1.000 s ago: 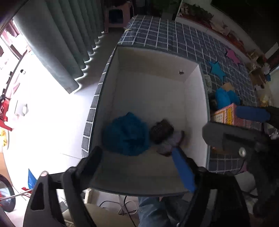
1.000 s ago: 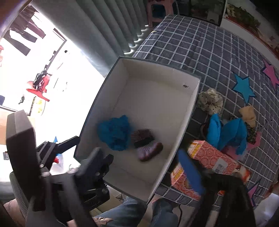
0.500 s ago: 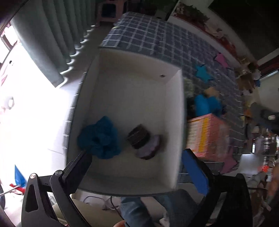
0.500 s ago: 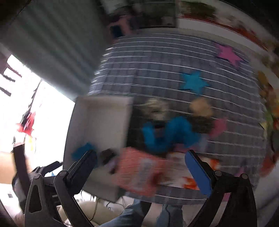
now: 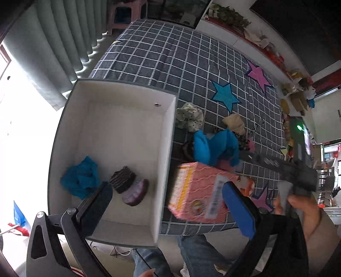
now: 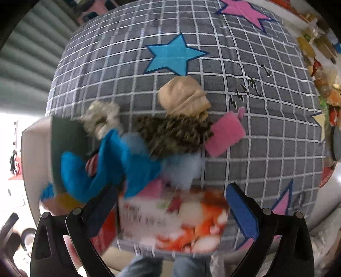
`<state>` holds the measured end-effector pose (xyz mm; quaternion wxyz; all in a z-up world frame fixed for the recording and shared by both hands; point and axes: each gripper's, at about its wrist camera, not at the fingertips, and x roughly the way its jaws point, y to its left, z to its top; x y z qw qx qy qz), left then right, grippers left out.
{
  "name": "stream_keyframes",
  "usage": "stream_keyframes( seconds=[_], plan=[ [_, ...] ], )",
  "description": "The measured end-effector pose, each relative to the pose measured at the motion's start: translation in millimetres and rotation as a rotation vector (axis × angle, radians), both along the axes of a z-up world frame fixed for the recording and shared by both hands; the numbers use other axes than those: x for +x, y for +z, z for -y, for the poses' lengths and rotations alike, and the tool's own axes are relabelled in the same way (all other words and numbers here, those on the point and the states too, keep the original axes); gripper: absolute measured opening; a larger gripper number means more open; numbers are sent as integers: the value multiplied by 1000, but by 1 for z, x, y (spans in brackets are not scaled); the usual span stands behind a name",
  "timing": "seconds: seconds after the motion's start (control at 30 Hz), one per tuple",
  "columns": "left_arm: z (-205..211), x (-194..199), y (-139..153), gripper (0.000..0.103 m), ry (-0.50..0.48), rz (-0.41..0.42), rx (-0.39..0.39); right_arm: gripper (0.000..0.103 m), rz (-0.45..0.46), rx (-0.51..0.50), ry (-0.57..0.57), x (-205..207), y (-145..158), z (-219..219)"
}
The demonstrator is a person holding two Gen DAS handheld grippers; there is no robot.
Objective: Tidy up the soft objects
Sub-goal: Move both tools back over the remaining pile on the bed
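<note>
A white open box [image 5: 168, 136] stands on the checked cloth. Inside it lie a blue crumpled cloth [image 5: 81, 179] and a dark and purple sock bundle [image 5: 130, 187]. To its right lies a pile of soft things: a spotted white scrunchie [image 5: 189, 117] [image 6: 102, 119], a blue cloth [image 5: 215, 147] [image 6: 110, 166], a beige bundle [image 5: 234, 122] [image 6: 183, 95] and a dark speckled piece [image 6: 172, 132]. My left gripper [image 5: 166, 204] is open above the box's near right wall. My right gripper [image 6: 170, 204] is open, low over the pile and a pink carton [image 5: 198, 191] [image 6: 170, 221].
A pink sponge [image 6: 226, 132] lies right of the pile. The checked cloth [image 5: 170, 55] has blue [image 6: 174, 55] and pink [image 6: 245, 12] stars sewn on. A green curtain [image 5: 53, 38] hangs at the left. A shelf of clutter [image 5: 298, 93] runs along the far right.
My right gripper has swung from over the box to the pile at its right and come down close to it. My left gripper has shifted right, bringing the pile and carton into its view.
</note>
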<state>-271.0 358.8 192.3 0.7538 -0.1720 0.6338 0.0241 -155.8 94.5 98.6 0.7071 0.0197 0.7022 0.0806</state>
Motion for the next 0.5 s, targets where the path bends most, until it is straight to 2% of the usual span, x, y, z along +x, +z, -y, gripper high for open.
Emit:
stream_keyframes(
  seconds=[0.07, 0.13, 0.23, 0.3, 0.37, 0.5],
  plan=[
    [12, 8, 0, 103, 3, -14, 34, 102, -18, 51, 27, 12, -13, -5],
    [22, 17, -3, 103, 18, -35, 41, 102, -34, 52, 130, 17, -27, -22],
    [38, 31, -7, 103, 28, -59, 52, 102, 9, -83, 315, 23, -53, -48],
    [50, 39, -7, 103, 28, -68, 69, 102, 55, -157, 357, 31, -62, -47],
    [61, 46, -7, 103, 27, -73, 79, 102, 107, -196, 334, 45, -63, -31],
    [89, 65, -12, 103, -6, -86, 83, 102, 143, -223, 198, 71, -58, 25]
  ],
)
